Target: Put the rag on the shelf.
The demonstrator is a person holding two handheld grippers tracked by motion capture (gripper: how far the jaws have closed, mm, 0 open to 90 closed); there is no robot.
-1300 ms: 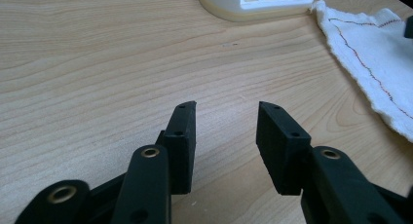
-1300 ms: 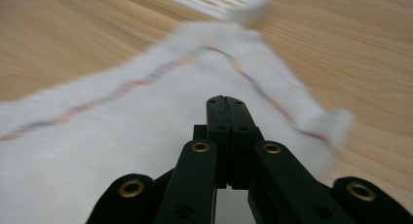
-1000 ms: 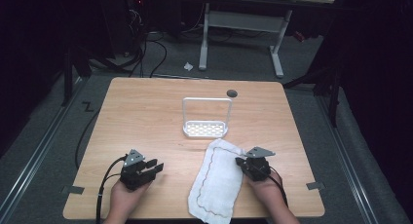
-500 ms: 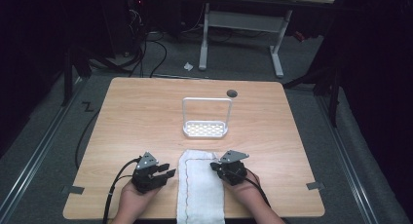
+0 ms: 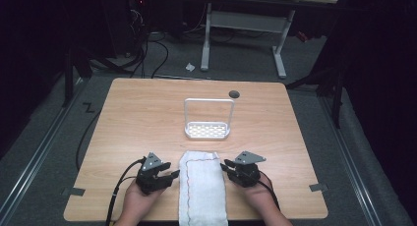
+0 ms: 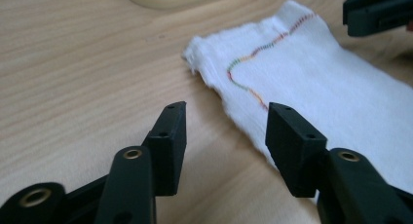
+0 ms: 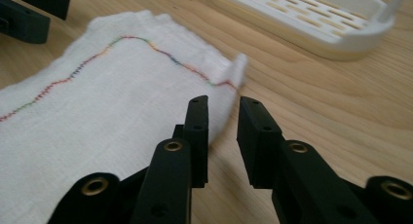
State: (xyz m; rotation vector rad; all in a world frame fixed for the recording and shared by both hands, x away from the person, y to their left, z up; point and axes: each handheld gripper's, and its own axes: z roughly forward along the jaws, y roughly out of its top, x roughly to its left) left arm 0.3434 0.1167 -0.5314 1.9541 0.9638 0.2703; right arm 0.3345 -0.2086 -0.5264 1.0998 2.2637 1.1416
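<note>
High view: a white towel (image 5: 202,189) with a thin multicoloured stitched line along its border lies folded into a long strip on the near part of the wooden table (image 5: 137,118), its long axis running from the person's edge away toward a white slotted rack (image 5: 207,130) with an upright wire handle, which stands just beyond the strip's far end and apart from it. The left gripper (image 5: 167,176) sits just beside the strip's left long edge and the right gripper (image 5: 229,166) just beside its right long edge, both level with the far half of the cloth, so each hand is about equally near and the towel lies inward from each tool.

Left gripper view: the left gripper's jaws stand well apart and hold nothing; the towel's edge runs ahead and to the right of them, the far corner farther on, and the right-hand jaw overlaps the cloth's border from above, though contact cannot be told.

Right gripper view: the right gripper's jaws are parted by a narrow gap, with the towel's edge just at the left jaw and a small upturned corner ahead of the tips; nothing is pinched between them.

Any coming grasp looks to turn on each tool closing inward across its own long edge, near the two far corners. A dark round grommet (image 5: 234,94) marks the table's far side.
</note>
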